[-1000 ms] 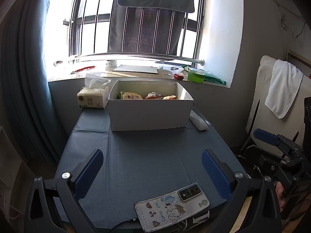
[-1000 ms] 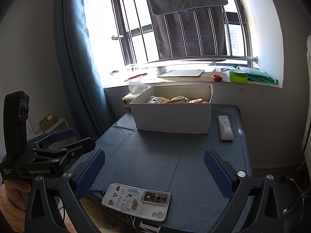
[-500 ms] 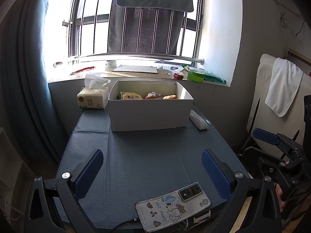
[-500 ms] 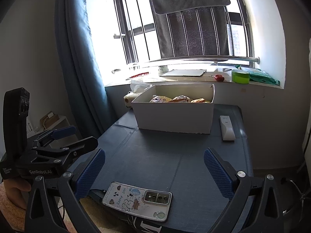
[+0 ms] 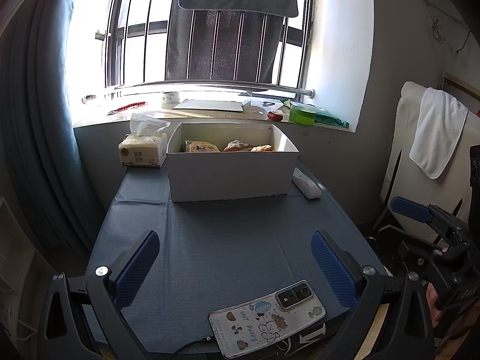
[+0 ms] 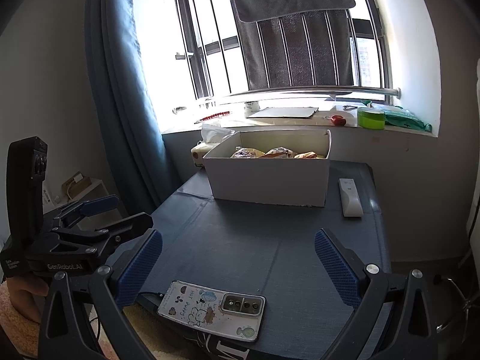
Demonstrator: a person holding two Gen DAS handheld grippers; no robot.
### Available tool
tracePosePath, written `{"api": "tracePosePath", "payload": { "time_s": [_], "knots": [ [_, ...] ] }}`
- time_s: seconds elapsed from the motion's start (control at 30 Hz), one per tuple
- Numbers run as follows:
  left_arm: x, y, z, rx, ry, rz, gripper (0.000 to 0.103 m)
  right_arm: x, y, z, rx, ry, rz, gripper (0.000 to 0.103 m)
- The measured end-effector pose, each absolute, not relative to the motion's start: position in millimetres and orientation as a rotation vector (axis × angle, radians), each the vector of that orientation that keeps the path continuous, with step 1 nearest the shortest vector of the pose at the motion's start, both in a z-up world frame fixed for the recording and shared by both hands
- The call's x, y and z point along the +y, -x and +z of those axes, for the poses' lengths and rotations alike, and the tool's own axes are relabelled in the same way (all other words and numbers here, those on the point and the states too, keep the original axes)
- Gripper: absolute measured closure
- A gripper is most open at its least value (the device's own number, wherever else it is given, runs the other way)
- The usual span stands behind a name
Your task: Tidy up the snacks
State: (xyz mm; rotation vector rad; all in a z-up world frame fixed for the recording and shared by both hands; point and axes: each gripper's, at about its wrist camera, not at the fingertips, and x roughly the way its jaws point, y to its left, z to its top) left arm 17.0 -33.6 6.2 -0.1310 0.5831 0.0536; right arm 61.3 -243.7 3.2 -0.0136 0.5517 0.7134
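Note:
A white cardboard box (image 5: pixel 231 177) (image 6: pixel 270 180) stands at the far end of the blue table, with several snack packets (image 5: pixel 228 147) (image 6: pixel 276 152) inside it. My left gripper (image 5: pixel 234 258) hovers open over the near table edge with nothing between its fingers. My right gripper (image 6: pixel 237 255) is also open and empty, held over the near edge from the right side. Each gripper shows in the other's view: the right one (image 5: pixel 420 219) at the far right, the left one (image 6: pixel 102 213) at the far left, a hand under it.
A phone (image 5: pixel 267 318) (image 6: pixel 213 309) in a cartoon case lies at the table's near edge, cable attached. A tissue pack (image 5: pixel 142 150) sits left of the box, a white remote (image 5: pixel 306 183) (image 6: pixel 349 196) right of it. The windowsill (image 5: pixel 210 111) behind holds clutter. A blue curtain hangs left.
Both views have drifted only slightly. The grippers stay open and nothing on the table has moved.

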Motion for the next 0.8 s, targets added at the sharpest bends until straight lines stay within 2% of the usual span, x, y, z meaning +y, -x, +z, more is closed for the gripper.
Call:
{"api": "tracePosePath", "payload": {
  "time_s": [0.8],
  "knots": [
    [-35.3,-15.7,4.0,0.586,0.123,0.050,0.000,-243.0,-60.8,2.3,0.552,0.017,0.717,0.000]
  ]
}}
